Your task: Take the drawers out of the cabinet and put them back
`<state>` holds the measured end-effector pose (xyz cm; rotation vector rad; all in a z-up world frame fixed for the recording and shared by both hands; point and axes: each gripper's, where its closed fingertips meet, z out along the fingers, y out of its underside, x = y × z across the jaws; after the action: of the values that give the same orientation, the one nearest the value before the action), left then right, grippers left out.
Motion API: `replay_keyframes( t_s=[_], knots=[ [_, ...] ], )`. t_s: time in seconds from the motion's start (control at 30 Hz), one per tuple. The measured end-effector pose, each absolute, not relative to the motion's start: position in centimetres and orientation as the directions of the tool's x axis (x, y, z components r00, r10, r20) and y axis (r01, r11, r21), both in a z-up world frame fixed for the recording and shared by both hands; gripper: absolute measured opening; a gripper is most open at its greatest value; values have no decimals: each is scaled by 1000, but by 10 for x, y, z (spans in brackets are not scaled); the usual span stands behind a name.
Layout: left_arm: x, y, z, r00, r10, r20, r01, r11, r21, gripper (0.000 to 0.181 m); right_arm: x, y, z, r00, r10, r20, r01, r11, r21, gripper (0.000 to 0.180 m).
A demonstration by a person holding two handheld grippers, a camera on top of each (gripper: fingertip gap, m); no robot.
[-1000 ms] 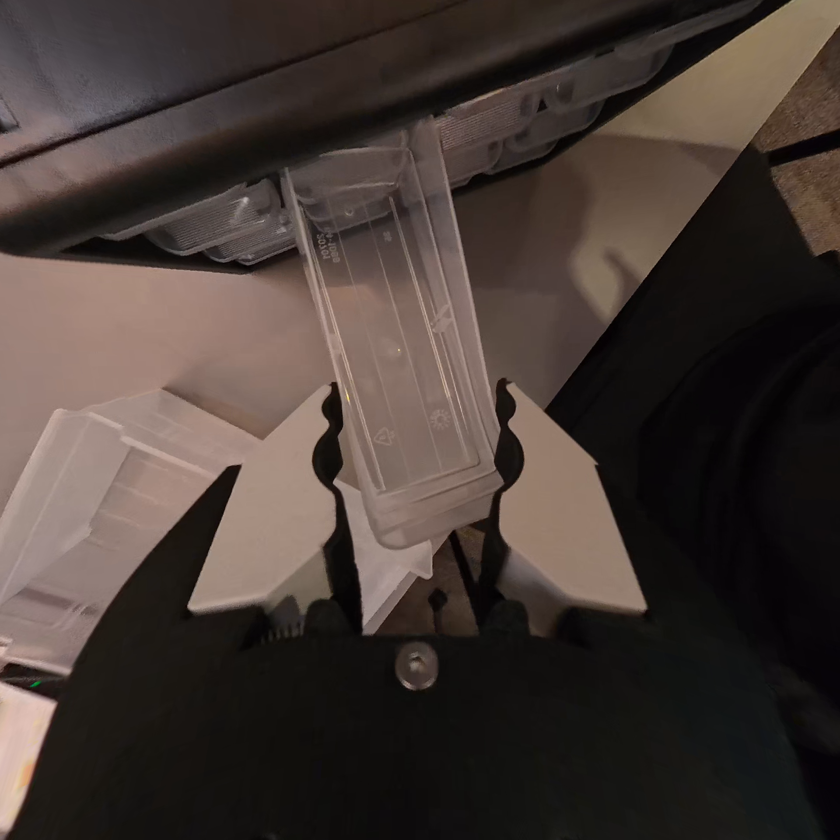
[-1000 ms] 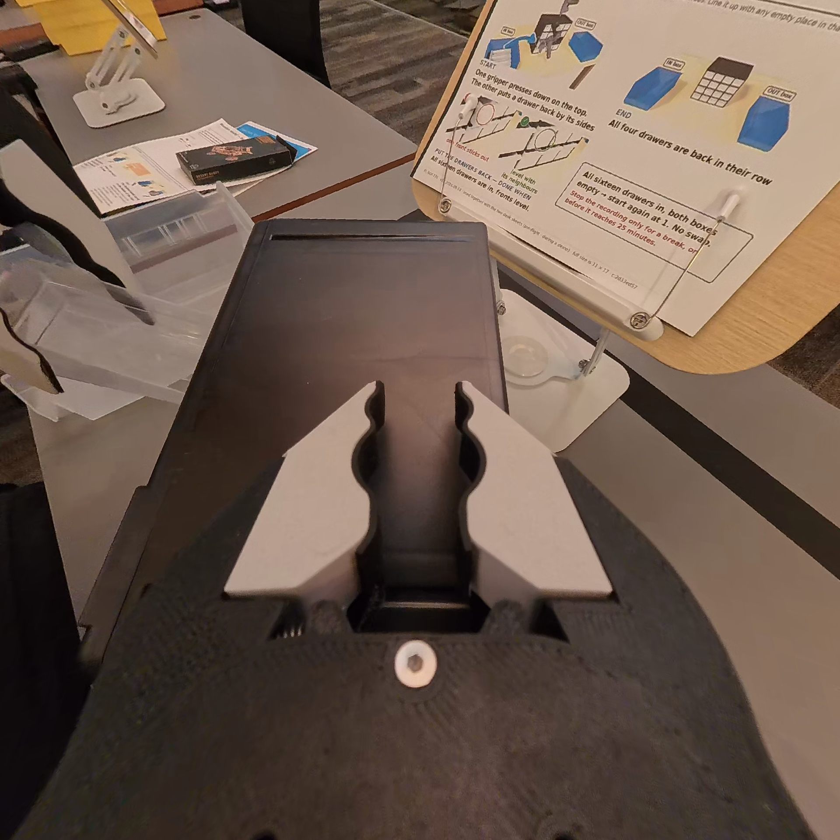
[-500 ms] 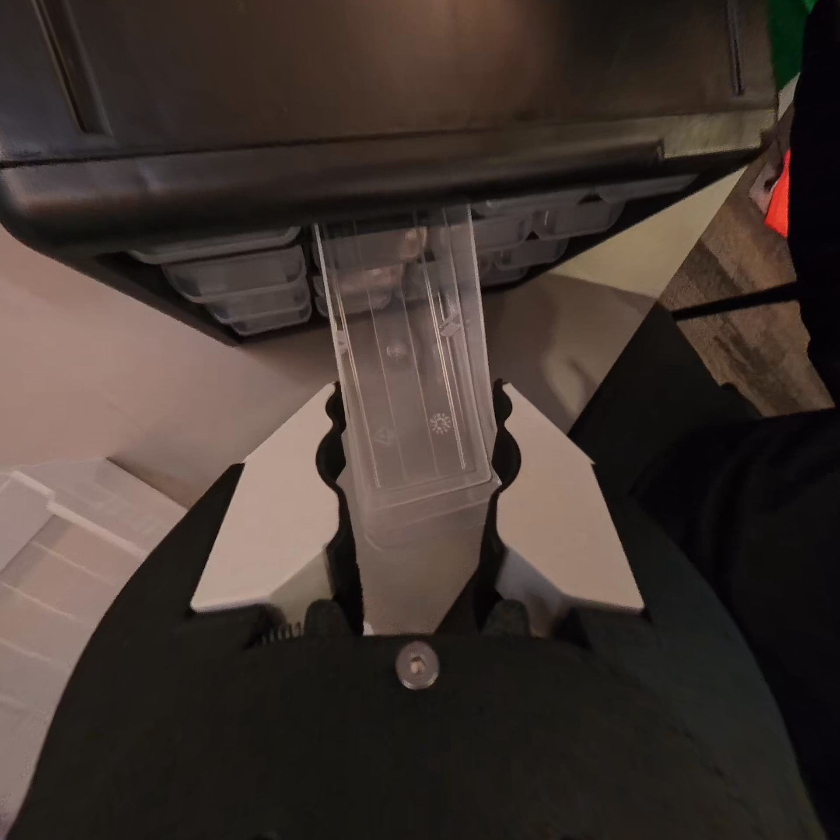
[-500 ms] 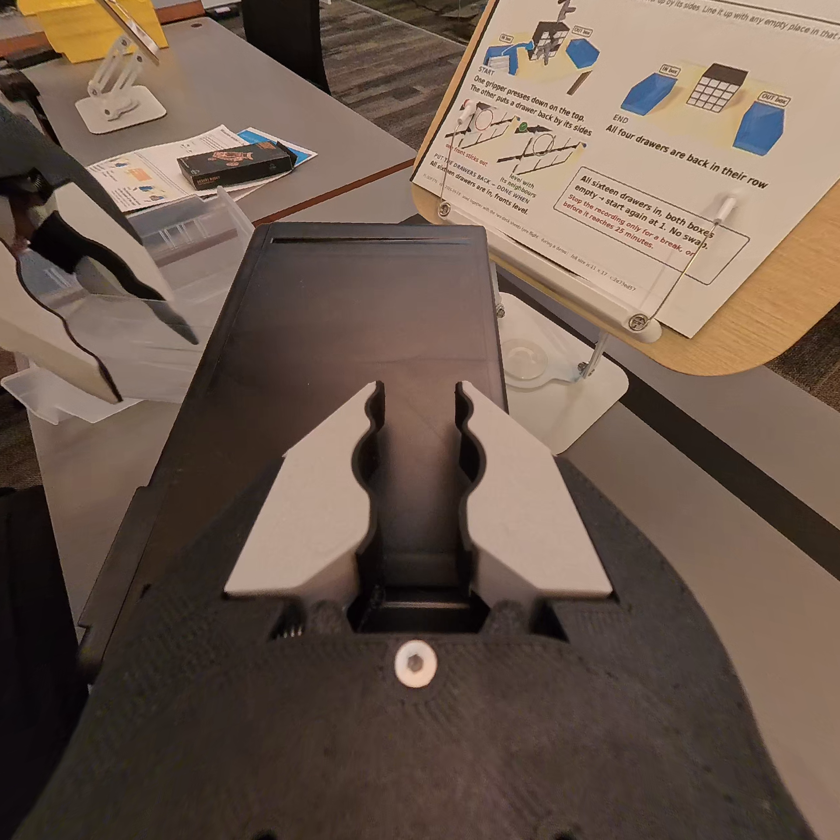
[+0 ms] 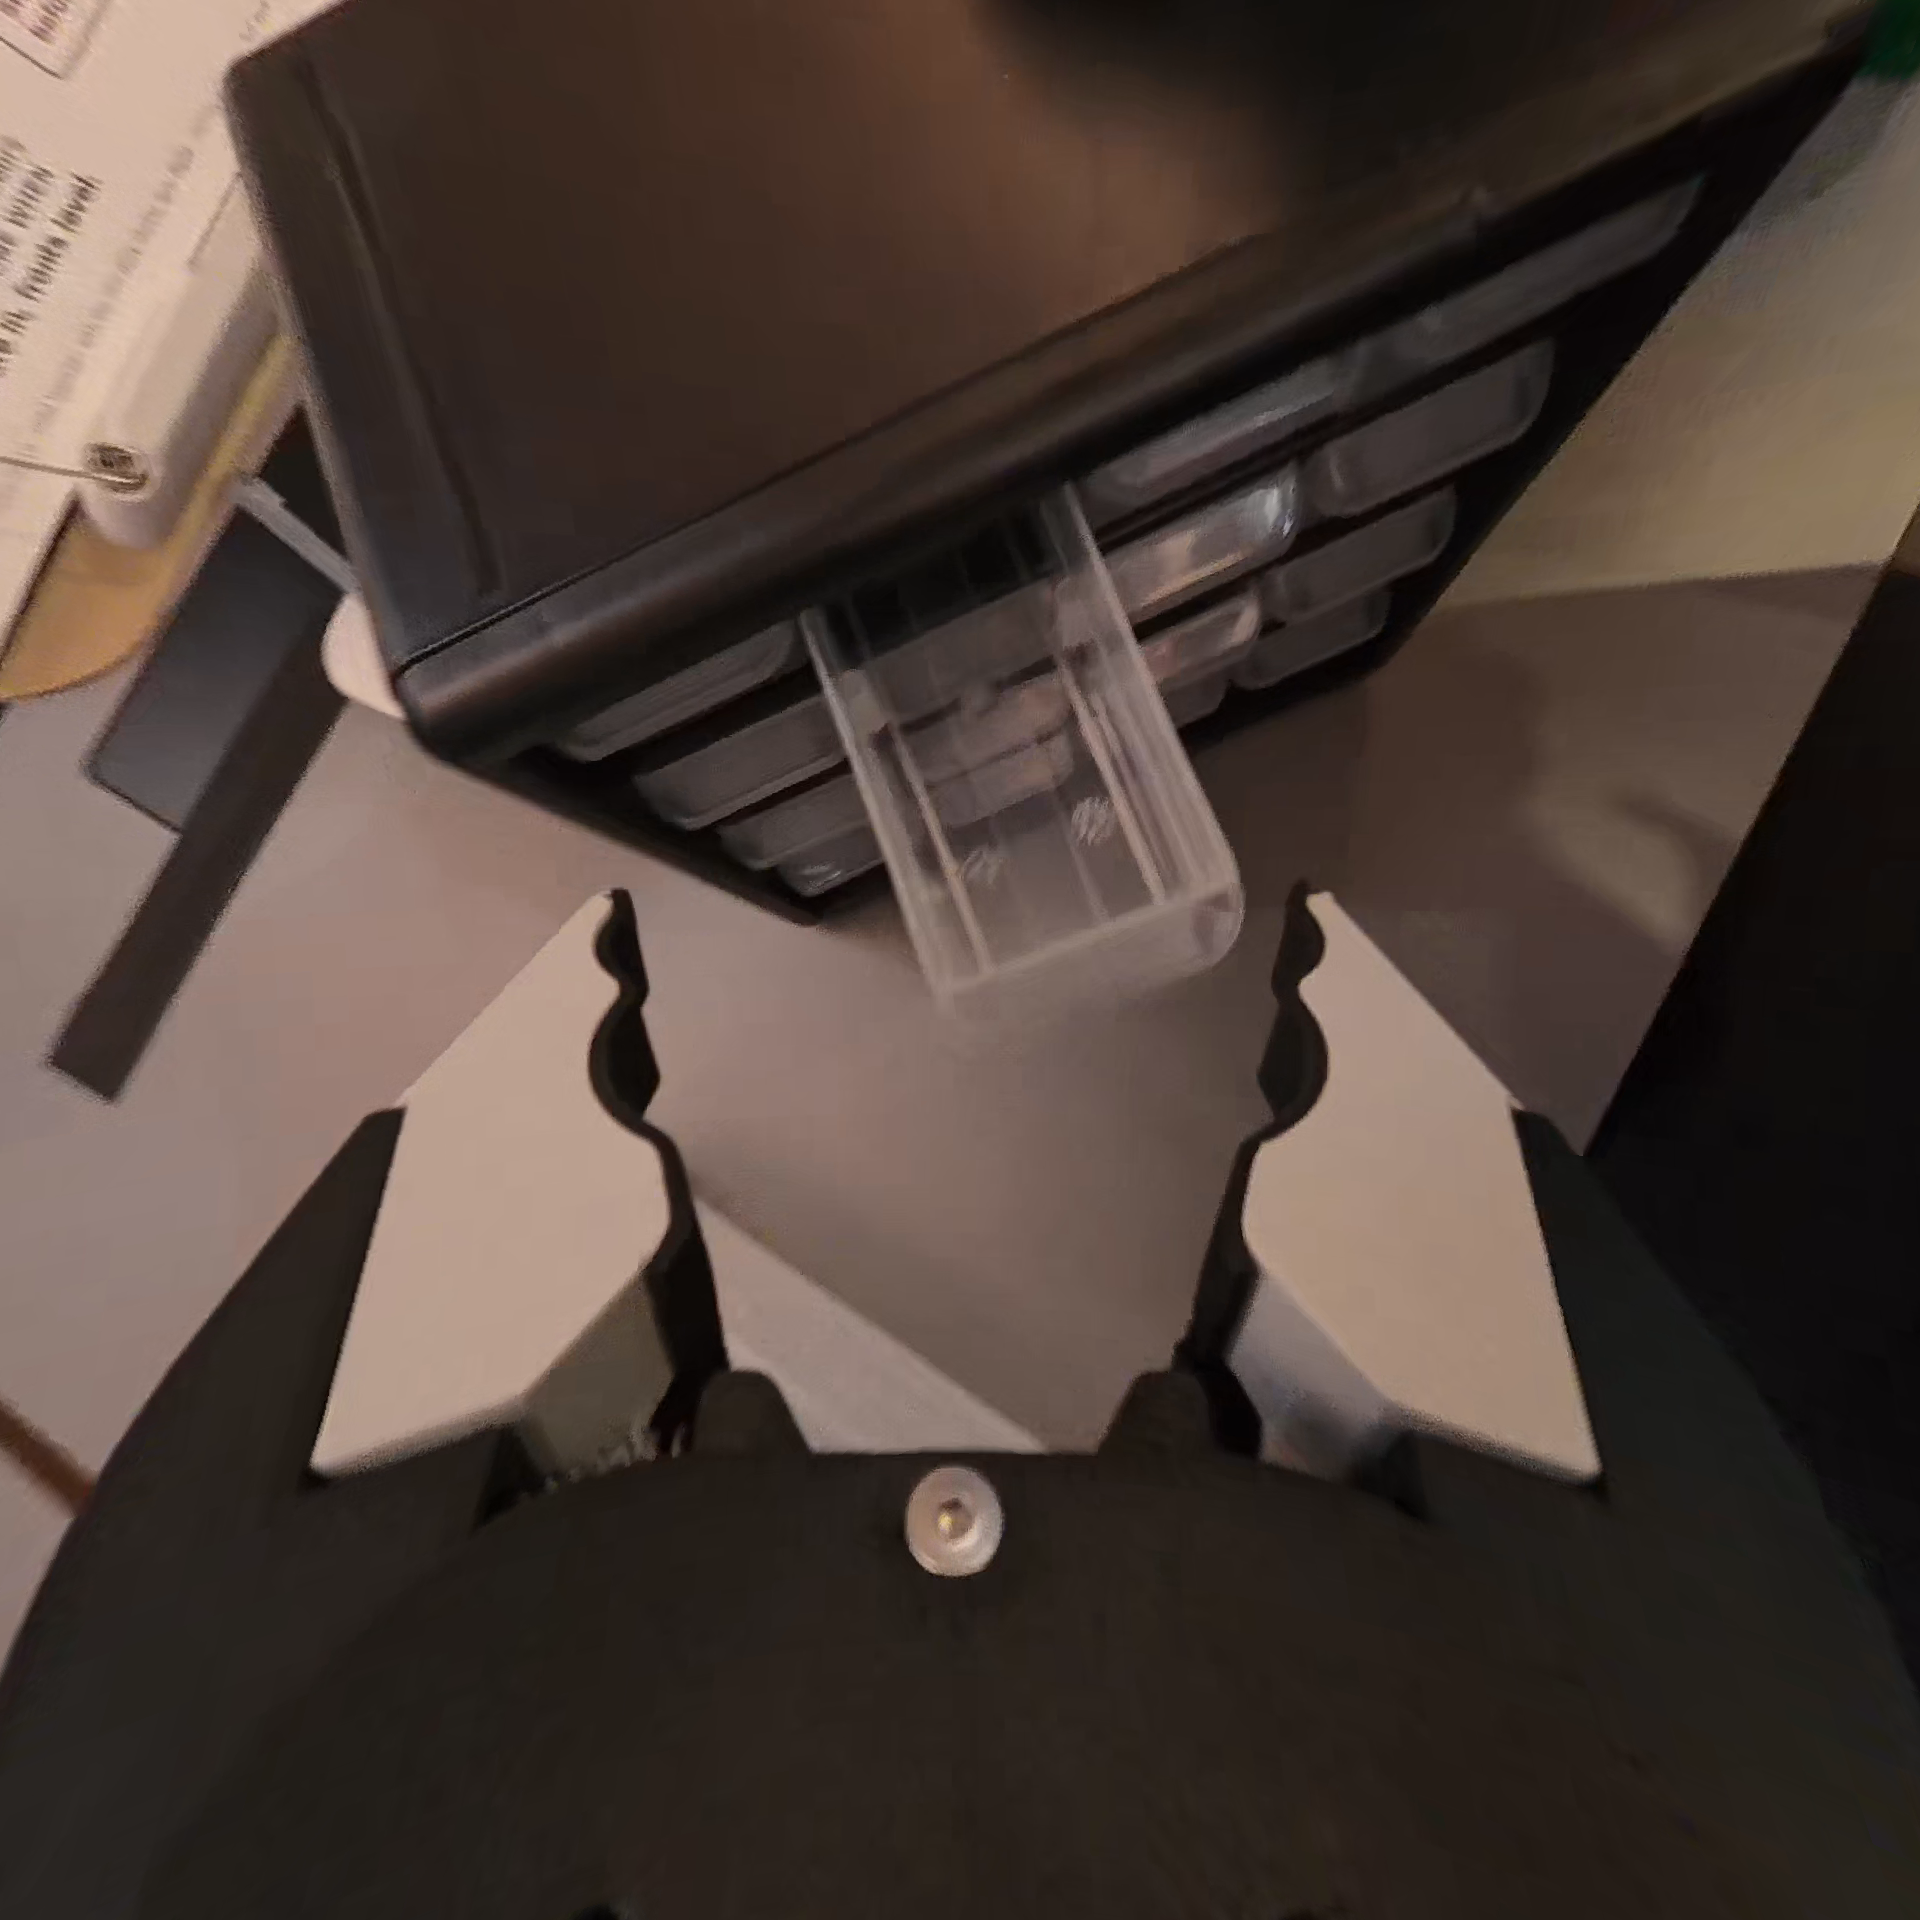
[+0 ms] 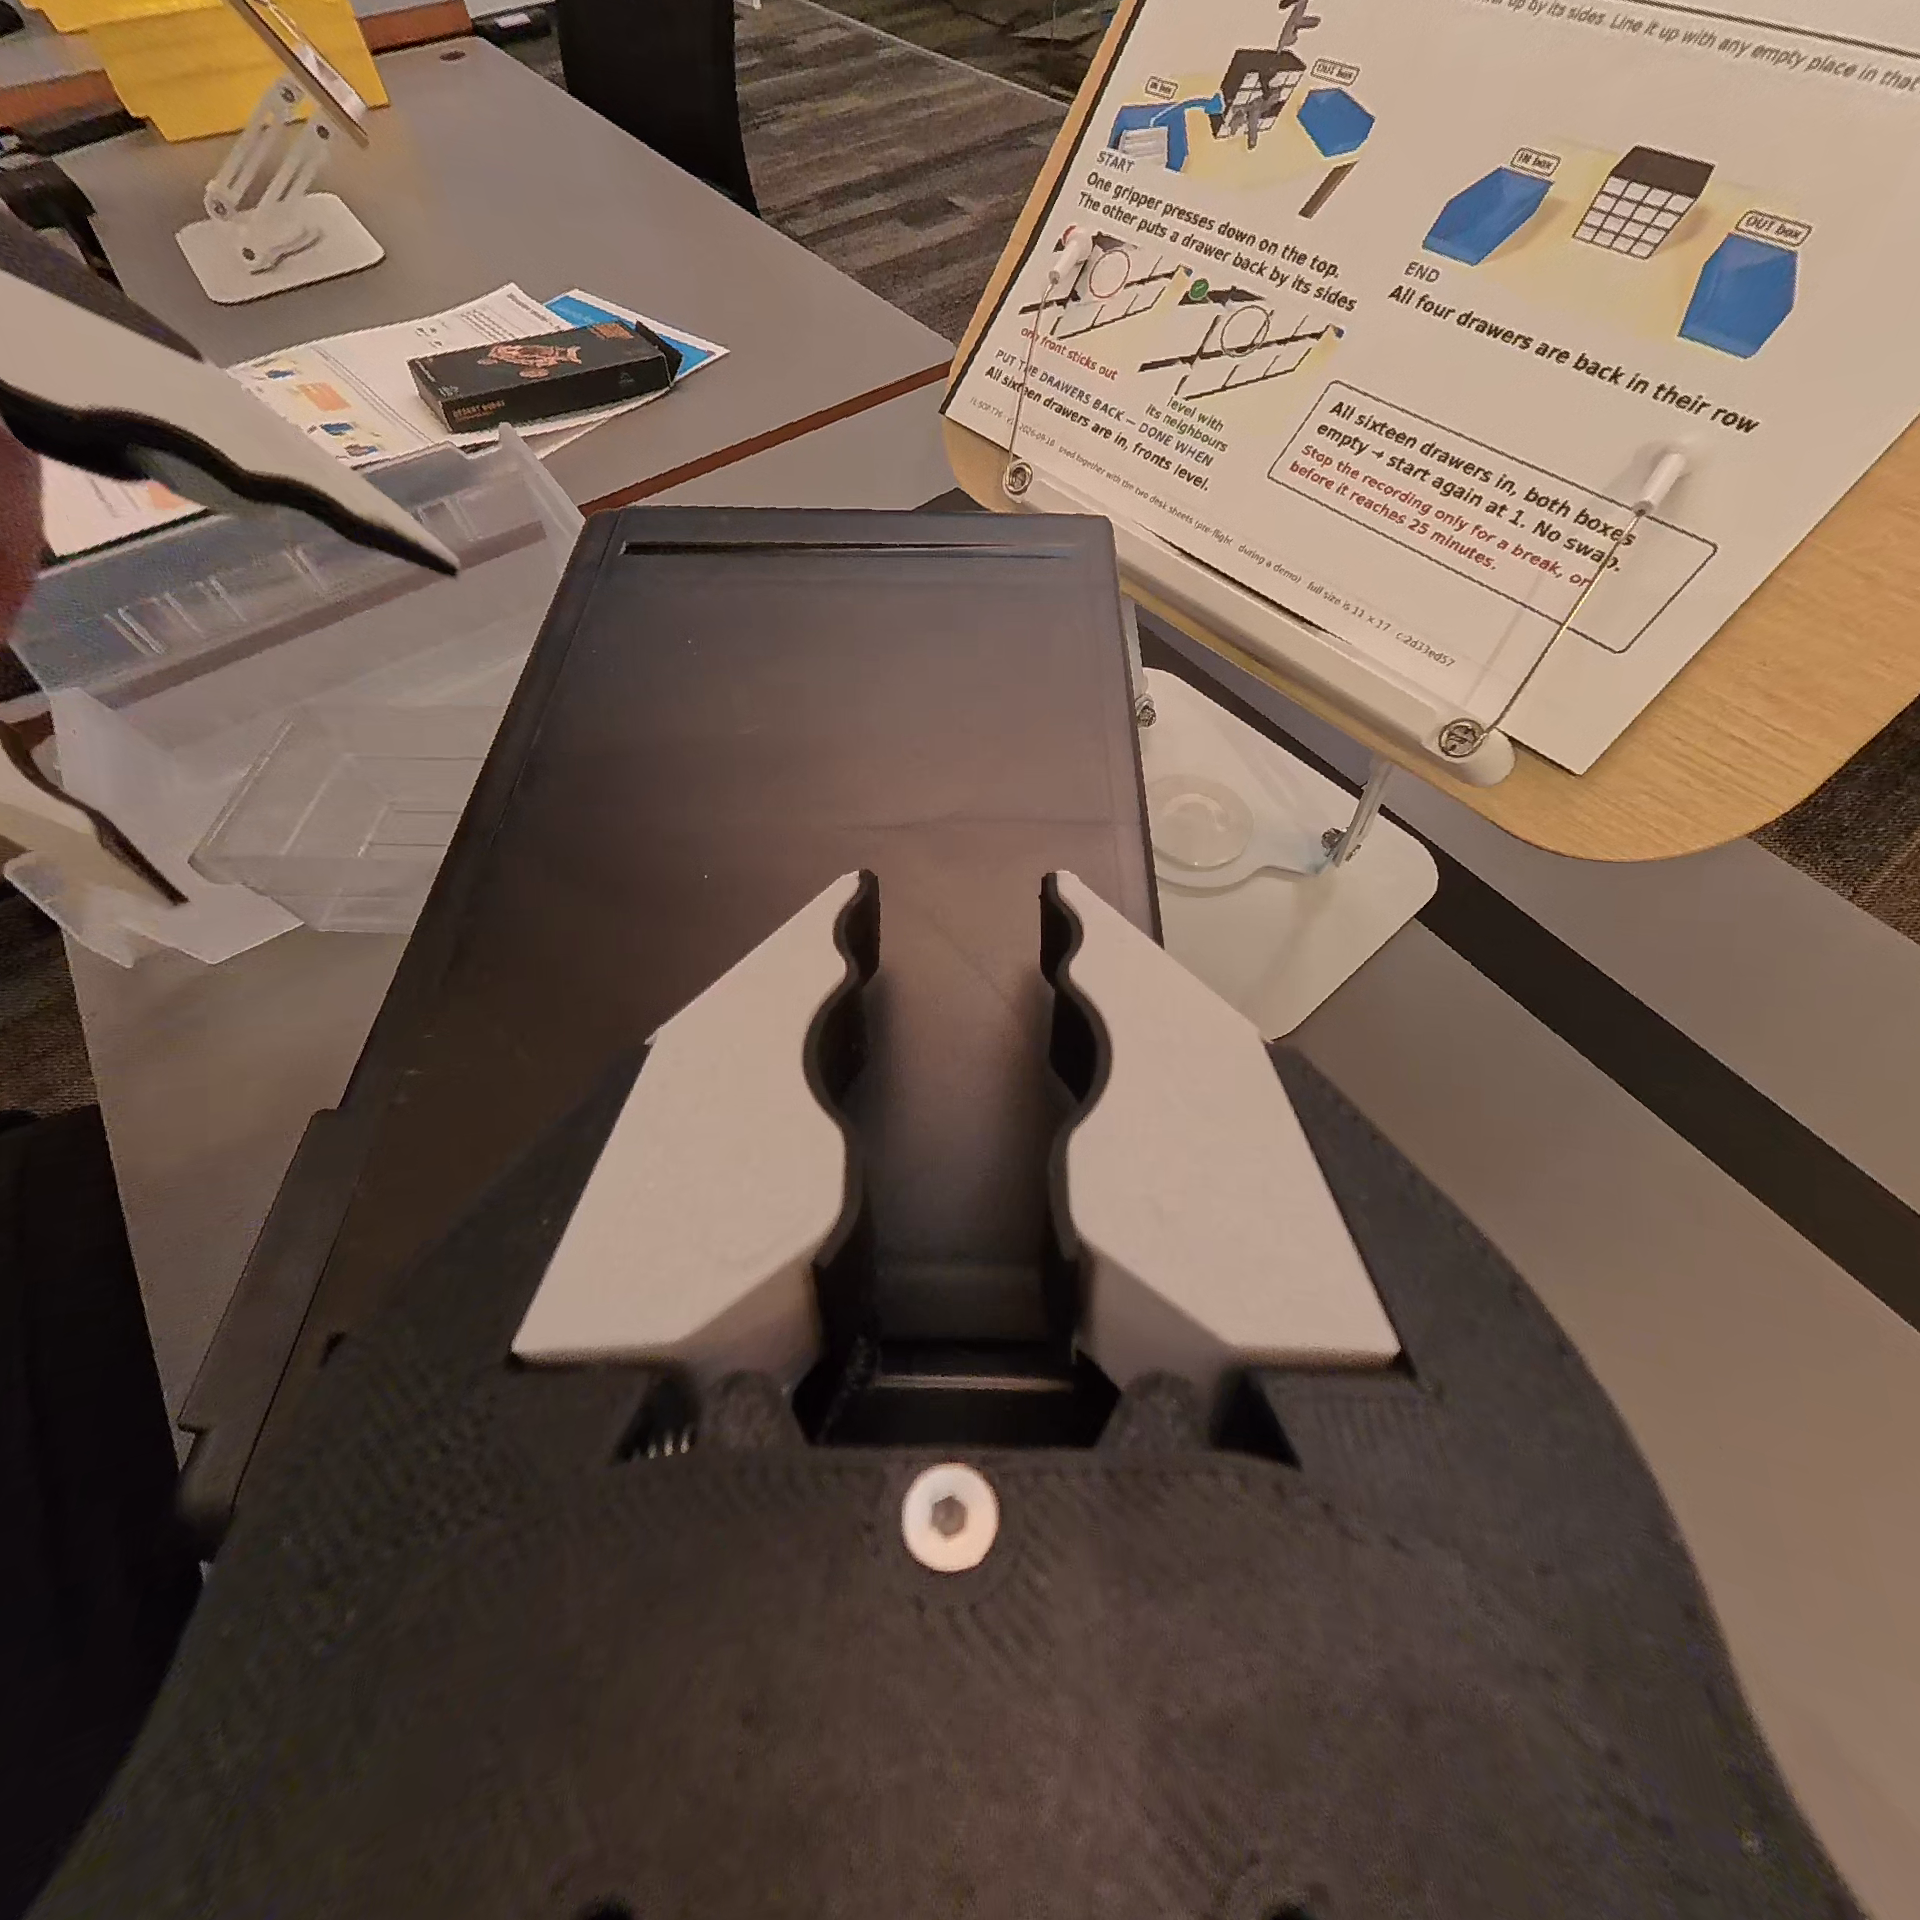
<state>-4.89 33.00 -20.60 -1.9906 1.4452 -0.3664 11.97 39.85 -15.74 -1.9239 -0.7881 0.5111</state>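
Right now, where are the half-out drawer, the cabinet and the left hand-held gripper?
drawer point(image 5: 1049, 831), left wrist view, clear floor.
cabinet point(image 5: 727, 312), left wrist view, black top panel.
left hand-held gripper point(image 5: 956, 914), left wrist view, midway between open fingertips.

You were working in an office-like data-collection room, not a home or a kitchen. Grey laminate desks point(image 6: 582, 197) stood pushed together, with dark patterned carpet tile point(image 6: 883, 94) on the floor between them at the far side. To your right, a printed instruction sheet with coloured diagrams point(image 6: 1455, 312) was clipped on a tilted light-wood board on a white stand point(image 6: 1340, 914). On the far left desk lay printed leaflets point(image 6: 416, 374) under a small black carton point(image 6: 540, 369), with a white hinged desk stand point(image 6: 275, 223) and a yellow bin point(image 6: 197, 73) beyond. A black plastic cabinet of small clear drawers point(image 5: 779, 343) sat on the near desk, with a clear plastic bin point(image 6: 281, 613) to its left.
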Motion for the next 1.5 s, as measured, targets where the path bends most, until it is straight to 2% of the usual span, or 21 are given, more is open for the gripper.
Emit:
replay_keyframes(
  t_s=[0.2,0.47,0.53,0.63,0.87,1.17,1.37,1.5],
  knots=[
    [-84,351,-204,296,-892,-341,-858,-91,-505,116,120,398,-157,704,710,-20,308,-332,-891,30],
    [-40,389,-195,283,-819,-500,-879,-14,-476,114,120,399,-157,707,707,-22,307,-334,-891,30],
    [-29,396,-196,280,-814,-510,-876,1,-483,110,120,399,-157,707,707,-21,307,-334,-891,30],
    [-17,406,-201,272,-800,-535,-879,21,-477,87,120,399,-157,707,707,-21,307,-334,-891,30],
    [-17,407,-203,266,-766,-585,-897,26,-442,86,120,399,-157,708,706,-19,303,-327,-895,31],
    [-14,392,-204,307,-755,-580,-927,-99,-363,83,122,404,-159,684,729,-20,330,-333,-883,29],
    [-11,384,-204,344,-745,-571,-918,-139,-372,83,126,410,-160,668,744,-19,351,-337,-874,27],
    [-14,372,-205,304,-712,-633,-945,-143,-294,80,130,412,-160,650,759,-23,349,-326,-879,30]
  ],
)
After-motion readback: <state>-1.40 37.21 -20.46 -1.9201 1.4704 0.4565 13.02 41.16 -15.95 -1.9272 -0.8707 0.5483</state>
